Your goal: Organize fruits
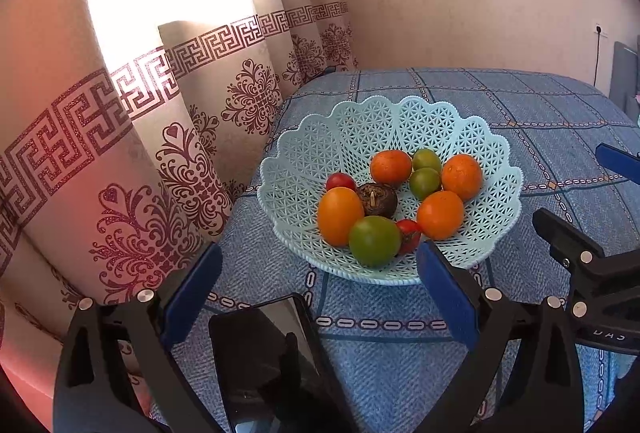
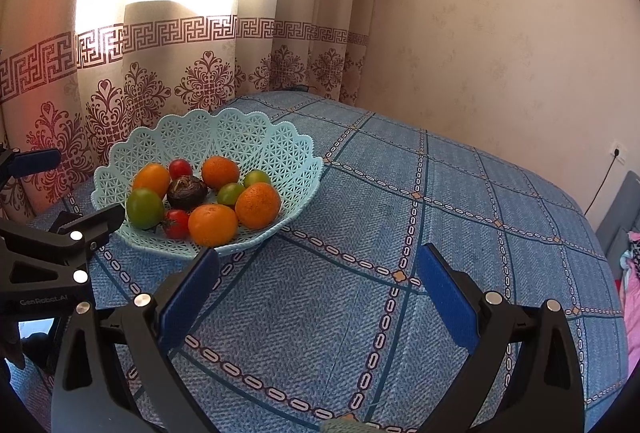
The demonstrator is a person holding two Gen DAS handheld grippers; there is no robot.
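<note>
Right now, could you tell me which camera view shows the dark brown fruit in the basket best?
The left wrist view: the dark brown fruit sits larger, its stem facing the camera. The right wrist view shows it smaller, from the side.

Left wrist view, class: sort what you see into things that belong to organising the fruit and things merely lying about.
Belongs to the job:
- basket
- orange fruits
- green fruits
- red fruits
- dark brown fruit
- left gripper, open
- right gripper, open

Just lying about:
- phone
- tablecloth
- curtain

Patterned curtain (image 1: pixel 168 121), blue checked tablecloth (image 2: pixel 360 313), black phone (image 1: pixel 260 353), wall socket (image 2: pixel 618 152).
</note>
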